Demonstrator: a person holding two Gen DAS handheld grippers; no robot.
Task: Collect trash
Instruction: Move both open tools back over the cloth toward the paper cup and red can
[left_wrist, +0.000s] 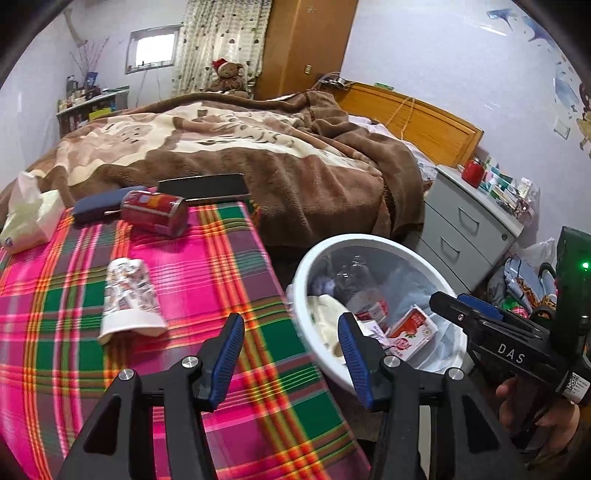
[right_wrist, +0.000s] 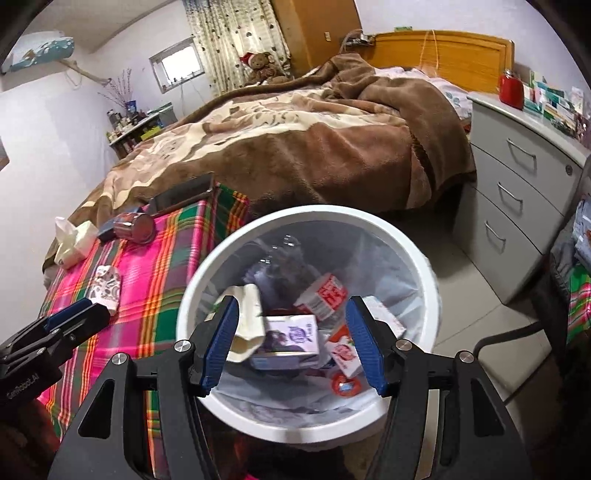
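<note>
Both grippers empty, jaws apart: right gripper (right_wrist: 291, 341) over lined trash bin (right_wrist: 430, 295), cartons inside. Left gripper (left_wrist: 291, 350) faces crushed paper cup (left_wrist: 129, 299) at 10 o'clock, likely next; red can (left_wrist: 155, 212) beyond.

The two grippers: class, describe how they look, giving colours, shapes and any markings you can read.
Both are black frames with silver bolts and two fingers faced with ribbed blue pads. The left gripper reads "GenRobot.AI" on its side, seen from the right wrist view. The right gripper bears white letters "DAS", a QR sticker and a green light on its dark green top, seen from the left wrist view.
</note>
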